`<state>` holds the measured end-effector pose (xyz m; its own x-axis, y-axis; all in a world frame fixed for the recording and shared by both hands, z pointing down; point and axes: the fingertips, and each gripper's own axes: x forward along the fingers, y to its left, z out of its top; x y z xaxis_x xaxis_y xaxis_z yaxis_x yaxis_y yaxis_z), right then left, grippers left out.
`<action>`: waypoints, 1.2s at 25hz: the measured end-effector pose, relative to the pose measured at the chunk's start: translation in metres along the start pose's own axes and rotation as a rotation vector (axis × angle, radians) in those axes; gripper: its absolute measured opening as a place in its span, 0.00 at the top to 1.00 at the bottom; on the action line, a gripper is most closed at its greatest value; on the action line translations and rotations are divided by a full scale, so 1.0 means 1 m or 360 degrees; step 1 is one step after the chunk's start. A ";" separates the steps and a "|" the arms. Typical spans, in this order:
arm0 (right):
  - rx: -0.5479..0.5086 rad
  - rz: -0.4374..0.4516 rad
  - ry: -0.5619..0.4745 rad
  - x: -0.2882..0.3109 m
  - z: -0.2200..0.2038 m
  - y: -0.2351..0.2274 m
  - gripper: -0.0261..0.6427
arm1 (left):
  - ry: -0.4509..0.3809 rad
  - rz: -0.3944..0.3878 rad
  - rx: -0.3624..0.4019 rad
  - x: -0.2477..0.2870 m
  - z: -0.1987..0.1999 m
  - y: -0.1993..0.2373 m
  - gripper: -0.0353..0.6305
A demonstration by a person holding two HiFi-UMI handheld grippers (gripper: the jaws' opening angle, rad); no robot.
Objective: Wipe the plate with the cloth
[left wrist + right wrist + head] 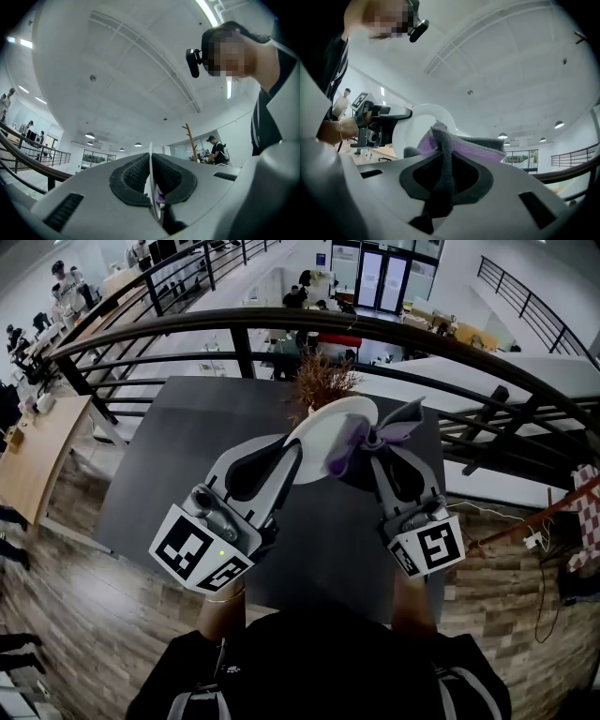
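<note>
A white plate is held in the air above the dark table, tilted on edge. My left gripper is shut on its near rim, which shows as a thin white edge between the pads. My right gripper is shut on a grey and purple cloth that lies against the plate's right face. In the right gripper view the cloth bunches out of the jaws in front of the plate, and the left gripper shows behind.
A dried plant stands at the table's far edge. A curved black railing runs behind the table, with a drop to a lower floor beyond. Wood floor lies left and right of the table.
</note>
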<state>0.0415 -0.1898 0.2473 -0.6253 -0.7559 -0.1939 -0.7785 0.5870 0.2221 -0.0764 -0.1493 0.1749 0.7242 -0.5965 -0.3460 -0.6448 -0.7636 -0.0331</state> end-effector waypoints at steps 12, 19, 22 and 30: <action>0.0021 -0.0061 0.0026 -0.005 -0.005 -0.015 0.88 | 0.0019 0.0003 0.0014 0.001 0.000 -0.001 0.92; 0.0006 -0.0107 0.0061 -0.006 -0.012 -0.021 0.88 | 0.0010 0.0045 0.0012 -0.010 0.000 0.005 0.92; -0.0010 -0.0155 0.0106 -0.008 -0.021 -0.031 0.88 | 0.0003 0.0072 0.0013 -0.013 -0.002 0.008 0.92; 0.0033 -0.0241 0.0126 -0.011 -0.027 -0.038 0.88 | 0.0060 0.0094 0.0140 -0.019 -0.006 0.011 0.92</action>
<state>0.0797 -0.2117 0.2666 -0.4953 -0.8561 -0.1475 -0.8649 0.4700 0.1762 -0.0959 -0.1481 0.1870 0.6918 -0.6502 -0.3141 -0.7046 -0.7030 -0.0966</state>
